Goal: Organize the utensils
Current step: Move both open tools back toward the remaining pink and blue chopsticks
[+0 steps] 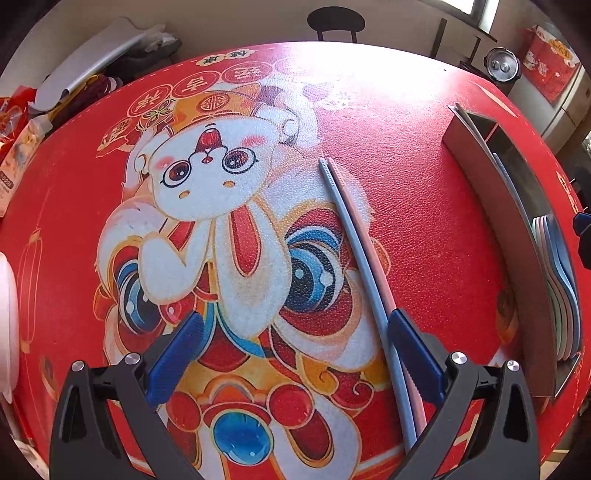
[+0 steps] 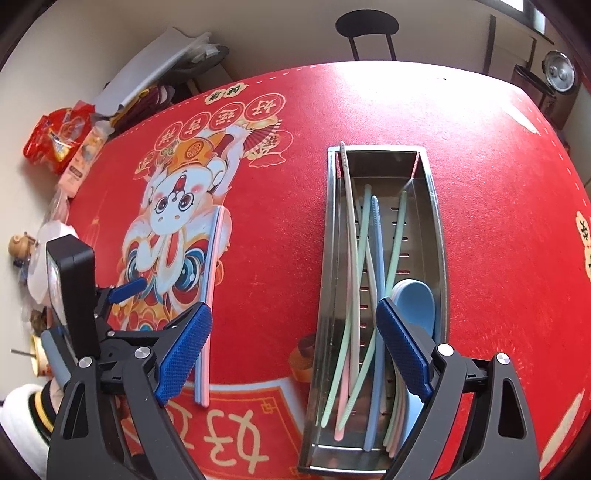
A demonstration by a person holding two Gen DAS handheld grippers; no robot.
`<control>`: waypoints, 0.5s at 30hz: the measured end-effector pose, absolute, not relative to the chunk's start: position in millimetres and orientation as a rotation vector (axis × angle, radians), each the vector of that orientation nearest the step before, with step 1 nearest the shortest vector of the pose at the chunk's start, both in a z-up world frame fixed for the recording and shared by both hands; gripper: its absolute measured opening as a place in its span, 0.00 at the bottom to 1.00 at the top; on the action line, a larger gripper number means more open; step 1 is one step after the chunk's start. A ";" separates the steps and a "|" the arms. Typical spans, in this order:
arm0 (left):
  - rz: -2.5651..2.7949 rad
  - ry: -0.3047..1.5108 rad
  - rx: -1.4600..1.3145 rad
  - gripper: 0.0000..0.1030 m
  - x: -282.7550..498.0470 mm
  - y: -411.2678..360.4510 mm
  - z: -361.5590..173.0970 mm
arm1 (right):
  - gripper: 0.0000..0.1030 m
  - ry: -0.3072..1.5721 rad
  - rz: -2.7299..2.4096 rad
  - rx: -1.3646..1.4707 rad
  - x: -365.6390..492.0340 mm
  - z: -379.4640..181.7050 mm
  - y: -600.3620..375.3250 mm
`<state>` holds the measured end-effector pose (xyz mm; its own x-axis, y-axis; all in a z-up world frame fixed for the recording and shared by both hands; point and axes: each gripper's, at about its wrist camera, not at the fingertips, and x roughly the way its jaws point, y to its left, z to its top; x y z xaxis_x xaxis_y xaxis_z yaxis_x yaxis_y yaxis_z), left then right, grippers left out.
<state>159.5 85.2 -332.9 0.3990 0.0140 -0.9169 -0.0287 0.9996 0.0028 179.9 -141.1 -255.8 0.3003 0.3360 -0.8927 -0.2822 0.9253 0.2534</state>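
Observation:
A blue and a pink chopstick (image 1: 351, 240) lie side by side on the red rabbit-print table mat (image 1: 424, 221). My left gripper (image 1: 295, 354) hangs open over them, and their near ends run just inside its right finger (image 1: 413, 350) without being pinched. To the right stands the steel utensil tray (image 1: 491, 206) with stacked spoons (image 1: 557, 280). In the right wrist view my right gripper (image 2: 293, 350) is wide open with nothing in it, above the tray (image 2: 328, 240). That tray holds several pastel chopsticks (image 2: 354, 258) and a blue spoon (image 2: 413, 299). The chopstick pair (image 2: 213, 258) lies left of it.
A black chair (image 2: 367, 26) stands at the table's far edge. Snack packets (image 2: 59, 136) and clutter sit off the left edge, a steel pot (image 2: 559, 75) at the back right. A white bowl (image 1: 5, 314) is at the left. A person's sleeve (image 2: 22, 421) shows at the bottom left.

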 end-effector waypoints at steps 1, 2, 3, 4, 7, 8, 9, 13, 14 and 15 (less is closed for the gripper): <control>0.038 1.160 -0.011 0.95 160.3 85.9 -332.6 | 0.85 1.195 0.417 0.052 180.7 -255.7 -139.4; 0.057 1.164 0.001 0.95 160.9 86.8 -333.2 | 0.85 1.195 0.421 0.049 181.8 -256.0 -137.1; 0.055 1.161 -0.005 0.94 159.8 88.3 -332.8 | 0.85 1.196 0.423 0.042 182.5 -256.1 -134.7; 0.056 1.163 -0.013 0.94 159.8 90.9 -333.3 | 0.85 1.197 0.429 0.036 183.4 -256.6 -131.8; 0.059 1.162 -0.033 0.89 157.8 99.1 -333.1 | 0.85 1.216 0.458 0.022 186.7 -260.5 -120.3; 0.056 1.163 -0.044 0.88 156.8 102.4 -332.8 | 0.85 1.221 0.467 0.000 187.6 -262.1 -114.4; 0.055 1.163 -0.055 0.84 155.7 105.9 -332.1 | 0.85 1.223 0.474 -0.023 188.2 -263.5 -108.2; 0.058 1.168 -0.081 0.74 149.0 123.0 -329.7 | 0.85 1.248 0.533 -0.080 190.3 -272.0 -82.7; 0.063 1.170 -0.087 0.74 146.7 129.0 -329.4 | 0.85 1.258 0.553 -0.098 190.3 -274.8 -75.8; 0.068 1.171 -0.094 0.72 144.3 135.4 -329.2 | 0.85 1.263 0.561 -0.122 190.0 -277.1 -70.3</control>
<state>144.3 135.4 -329.2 0.3874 0.0043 -0.9219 -0.1028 0.9940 -0.0385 190.0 -70.3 -277.1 0.1885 0.3317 -0.9243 -0.4627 0.8602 0.2143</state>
